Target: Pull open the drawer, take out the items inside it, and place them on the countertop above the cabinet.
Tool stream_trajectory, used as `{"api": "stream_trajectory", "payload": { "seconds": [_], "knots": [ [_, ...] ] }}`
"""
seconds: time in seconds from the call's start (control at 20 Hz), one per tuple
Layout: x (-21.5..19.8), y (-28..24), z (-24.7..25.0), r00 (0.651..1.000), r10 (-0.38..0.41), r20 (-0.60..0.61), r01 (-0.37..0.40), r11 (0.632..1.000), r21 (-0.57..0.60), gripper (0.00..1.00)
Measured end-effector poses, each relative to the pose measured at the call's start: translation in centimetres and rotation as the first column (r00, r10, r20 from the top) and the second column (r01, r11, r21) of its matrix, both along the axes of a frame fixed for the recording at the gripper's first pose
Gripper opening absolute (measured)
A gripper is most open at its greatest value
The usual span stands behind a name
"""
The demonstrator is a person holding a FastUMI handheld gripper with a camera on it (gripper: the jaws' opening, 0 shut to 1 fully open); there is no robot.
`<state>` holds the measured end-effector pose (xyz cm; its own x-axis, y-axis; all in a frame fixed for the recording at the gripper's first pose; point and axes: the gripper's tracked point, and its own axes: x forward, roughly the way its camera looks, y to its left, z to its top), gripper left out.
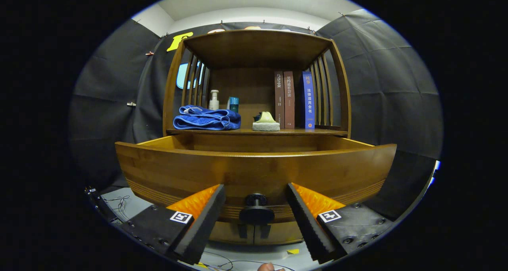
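The wooden drawer (254, 170) of a small cabinet stands pulled out toward me, and its front panel hides what lies inside. A dark round knob (256, 209) sticks out of the drawer front, between my fingers. My gripper (256, 191) is open, with one finger on each side of the knob and a gap to it on both sides. Above the drawer runs the countertop (293, 131), a wooden shelf with slatted sides and a roof.
On the countertop lie a folded blue towel (206, 119), a white pump bottle (214, 100), a teal bottle (234, 103), a pale green sponge-like item (266, 122) and three upright books (294, 99). Cables (119, 203) trail on the grey surface below.
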<state>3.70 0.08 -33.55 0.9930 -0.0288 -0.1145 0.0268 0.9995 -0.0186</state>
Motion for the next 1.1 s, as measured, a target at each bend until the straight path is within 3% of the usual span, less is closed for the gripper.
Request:
{"api": "stream_trajectory", "payload": {
  "seconds": [1.1],
  "knots": [
    [12.1, 0.0, -0.3, 1.000, -0.005, -0.022, 0.005, 1.000, 0.001, 0.99]
  ]
}}
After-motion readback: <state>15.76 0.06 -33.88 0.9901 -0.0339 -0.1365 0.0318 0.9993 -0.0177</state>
